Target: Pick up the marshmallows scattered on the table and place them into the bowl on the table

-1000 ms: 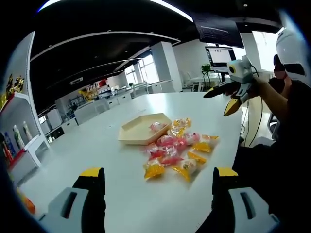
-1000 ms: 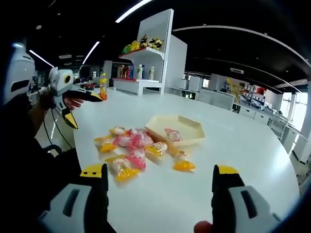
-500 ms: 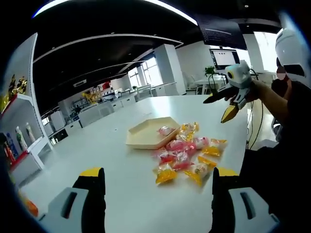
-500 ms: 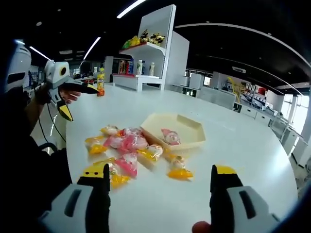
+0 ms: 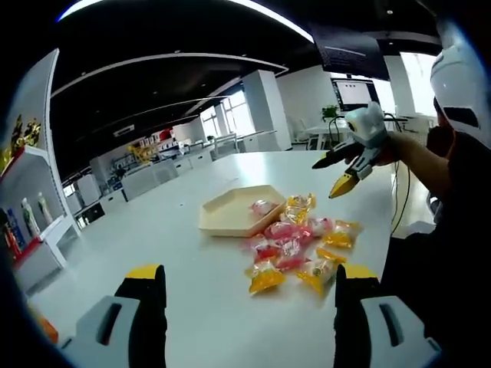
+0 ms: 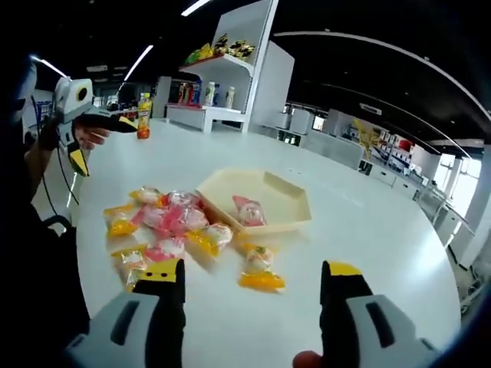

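Left tool (image 5: 242,280) raised over white counter (image 5: 153,230), jaws wide apart, holding nothing. Ahead, hexagonal cream bowl (image 5: 234,211) with one wrapped marshmallow (image 5: 262,206) inside; more wrapped marshmallows (image 5: 295,245) scattered just beside it. Right tool (image 6: 252,280) likewise spread open and empty, above nearest sweets.

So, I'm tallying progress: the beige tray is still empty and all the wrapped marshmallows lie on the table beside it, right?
Not quite: the beige tray already holds one pink wrapped marshmallow, as the right gripper view shows. The other wrapped marshmallows do lie on the table beside it.
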Demonstrator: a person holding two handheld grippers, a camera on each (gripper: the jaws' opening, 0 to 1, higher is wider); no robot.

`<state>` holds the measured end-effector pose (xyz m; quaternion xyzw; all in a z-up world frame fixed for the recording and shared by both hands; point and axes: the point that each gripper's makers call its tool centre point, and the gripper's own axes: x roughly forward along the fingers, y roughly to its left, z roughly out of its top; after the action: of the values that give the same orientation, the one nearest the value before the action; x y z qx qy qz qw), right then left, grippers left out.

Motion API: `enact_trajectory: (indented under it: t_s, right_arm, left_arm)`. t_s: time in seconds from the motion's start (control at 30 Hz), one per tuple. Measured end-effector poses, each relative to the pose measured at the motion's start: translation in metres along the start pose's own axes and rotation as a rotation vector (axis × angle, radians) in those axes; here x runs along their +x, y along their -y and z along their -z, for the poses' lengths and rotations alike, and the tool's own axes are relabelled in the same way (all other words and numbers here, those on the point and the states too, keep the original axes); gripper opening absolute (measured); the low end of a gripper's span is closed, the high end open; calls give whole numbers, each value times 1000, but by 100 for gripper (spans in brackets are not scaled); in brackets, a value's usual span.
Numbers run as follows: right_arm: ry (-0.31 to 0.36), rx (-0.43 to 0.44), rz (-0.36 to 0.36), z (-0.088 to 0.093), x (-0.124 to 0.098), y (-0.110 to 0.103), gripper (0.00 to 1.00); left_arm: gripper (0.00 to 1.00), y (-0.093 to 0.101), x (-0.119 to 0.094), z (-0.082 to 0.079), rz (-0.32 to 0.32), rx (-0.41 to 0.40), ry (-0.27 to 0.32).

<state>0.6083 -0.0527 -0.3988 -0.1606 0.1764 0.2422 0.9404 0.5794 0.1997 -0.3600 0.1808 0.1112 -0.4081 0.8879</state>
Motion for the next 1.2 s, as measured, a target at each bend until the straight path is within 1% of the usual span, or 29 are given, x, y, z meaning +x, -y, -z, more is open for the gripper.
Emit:
enact_trajectory:
  t_s: [0.1, 0.2, 0.33, 0.47, 0.63, 0.83, 0.93, 1.2]
  right_arm:
    - [-14, -2, 3, 3, 5, 3, 68]
    - [-23, -3, 10, 6, 10, 7, 64]
    - [-34, 3, 23, 11, 15, 12, 62]
    - [-31, 20, 27, 14, 21, 13, 58]
    - [-52, 24, 33, 20, 31, 15, 54]
    - [-57, 32, 40, 21, 37, 18, 52]
    - [-72, 19, 50, 22, 41, 20, 51]
    - [-85, 7, 53, 23, 49, 19, 47]
  left_arm:
    - [90, -1, 1, 1, 1, -7, -3]
    - [90, -2, 4, 1, 2, -5, -4]
    - [90, -4, 7, 3, 2, -8, -12]
    - [90, -4, 10, 4, 5, -6, -13]
    - [90, -7, 13, 7, 3, -13, -24]
    - [90, -12, 14, 10, -3, -13, -31]
    - [90, -14, 15, 12, -5, -17, -31]
    - [90, -20, 14, 15, -7, -26, -34]
